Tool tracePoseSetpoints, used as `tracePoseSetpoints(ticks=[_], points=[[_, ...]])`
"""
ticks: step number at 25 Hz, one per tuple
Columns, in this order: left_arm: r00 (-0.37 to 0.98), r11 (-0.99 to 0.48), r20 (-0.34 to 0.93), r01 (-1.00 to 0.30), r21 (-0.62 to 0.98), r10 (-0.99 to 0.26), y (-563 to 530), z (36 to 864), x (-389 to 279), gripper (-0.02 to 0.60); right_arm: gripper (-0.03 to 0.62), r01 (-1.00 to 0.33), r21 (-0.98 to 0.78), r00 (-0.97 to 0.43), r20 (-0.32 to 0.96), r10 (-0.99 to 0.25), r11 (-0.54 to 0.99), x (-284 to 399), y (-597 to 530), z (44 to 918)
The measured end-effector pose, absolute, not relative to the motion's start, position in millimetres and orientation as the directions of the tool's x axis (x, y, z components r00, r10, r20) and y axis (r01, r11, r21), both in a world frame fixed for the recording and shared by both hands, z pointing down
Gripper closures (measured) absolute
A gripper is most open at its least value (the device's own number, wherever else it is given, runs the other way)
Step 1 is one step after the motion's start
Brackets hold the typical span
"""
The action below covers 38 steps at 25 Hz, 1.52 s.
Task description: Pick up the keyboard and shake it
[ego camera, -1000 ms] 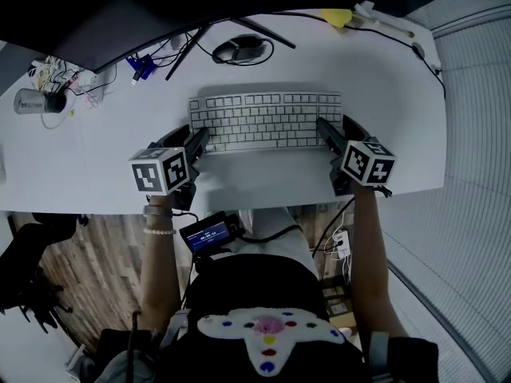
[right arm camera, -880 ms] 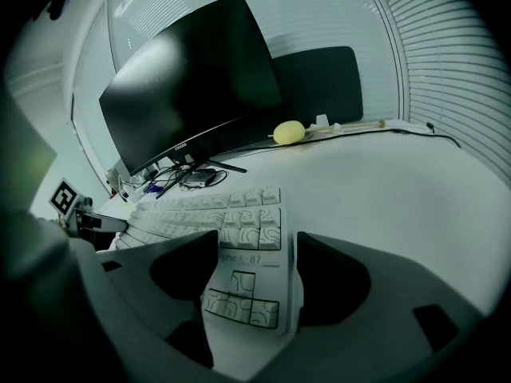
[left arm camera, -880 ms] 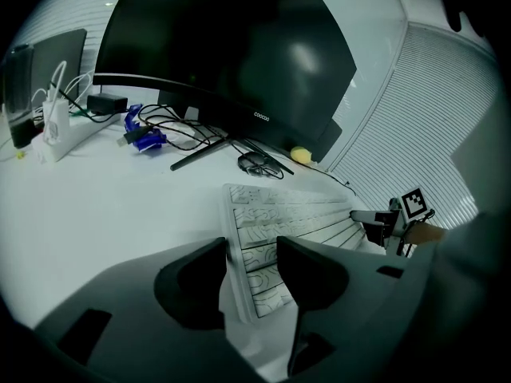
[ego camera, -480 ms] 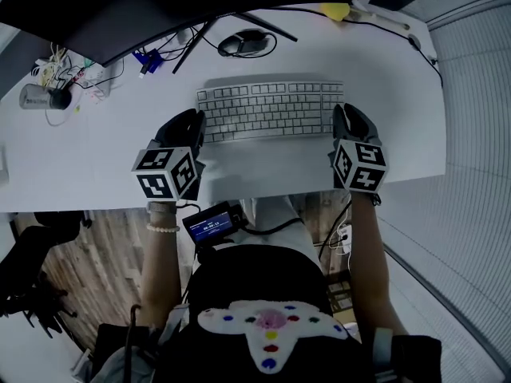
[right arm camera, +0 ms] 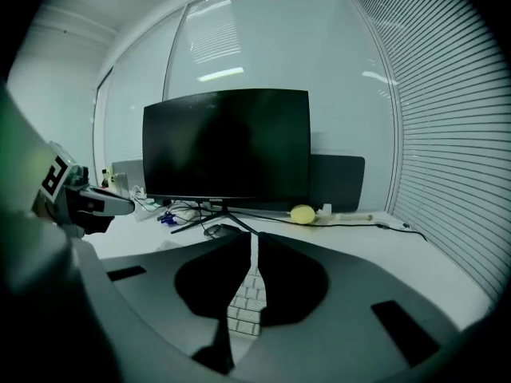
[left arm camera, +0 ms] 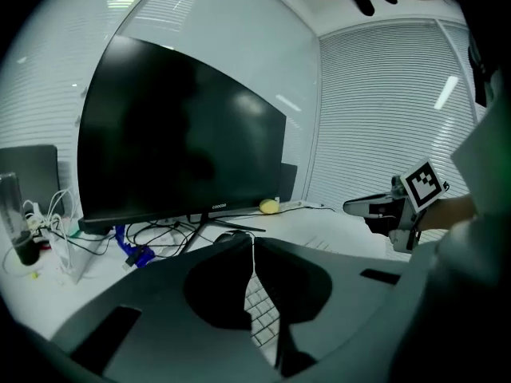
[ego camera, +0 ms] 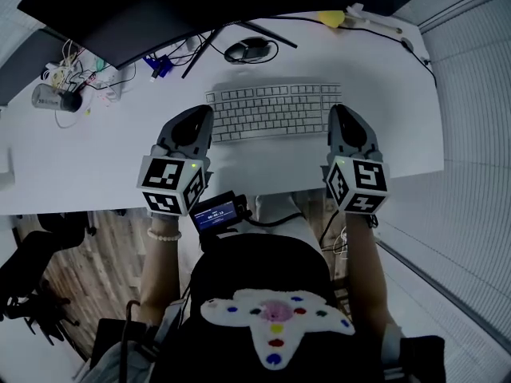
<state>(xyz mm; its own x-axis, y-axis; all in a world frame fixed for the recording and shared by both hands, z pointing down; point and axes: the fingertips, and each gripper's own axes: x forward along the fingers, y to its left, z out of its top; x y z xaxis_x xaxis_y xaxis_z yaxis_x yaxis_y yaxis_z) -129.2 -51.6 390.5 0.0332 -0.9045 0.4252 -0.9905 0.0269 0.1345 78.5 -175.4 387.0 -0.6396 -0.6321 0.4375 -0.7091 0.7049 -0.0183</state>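
A white keyboard [ego camera: 271, 112] lies flat on the white desk [ego camera: 104, 158], in front of the monitor. My left gripper [ego camera: 205, 113] is at the keyboard's left end, its jaws shut, tips touching, nothing between them. My right gripper [ego camera: 335, 110] is at the right end, shut the same way. In the left gripper view the closed jaws [left arm camera: 249, 239] hang over the keys [left arm camera: 263, 313], which show below them. The right gripper view shows its closed jaws [right arm camera: 254, 234] above the keys [right arm camera: 246, 306]. Whether either gripper touches the keyboard I cannot tell.
A dark monitor [ego camera: 200, 6] on a two-legged stand fills the desk's back. A black mouse [ego camera: 249, 50] lies behind the keyboard. Cables with a blue plug [ego camera: 157, 66] and a cylinder [ego camera: 48, 96] sit far left, a yellow object [ego camera: 334, 17] far right. The desk's front edge [ego camera: 263, 183] runs under my grippers.
Both grippers were open, low at the keyboard's two ends, jaws spread. They have closed and now point forward at its ends. The keyboard has stayed on the desk.
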Motion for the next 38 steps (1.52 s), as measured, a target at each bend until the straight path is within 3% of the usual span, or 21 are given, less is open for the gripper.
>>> tracePoseSetpoints(ticks=[11, 38], points=[[0.076, -0.044, 0.280, -0.992, 0.120, -0.957, -51, 322, -109, 0.565, 0.549, -0.662, -0.030, -0.718, 0.310, -0.623, 0.749, 72, -142, 322], [0.144, -0.125, 0.268, -0.988, 0.087, -0.953, -55, 306, -89, 0.565, 0.553, -0.635, -0.018, -0.741, 0.297, -0.603, 0.772, 63, -123, 299]])
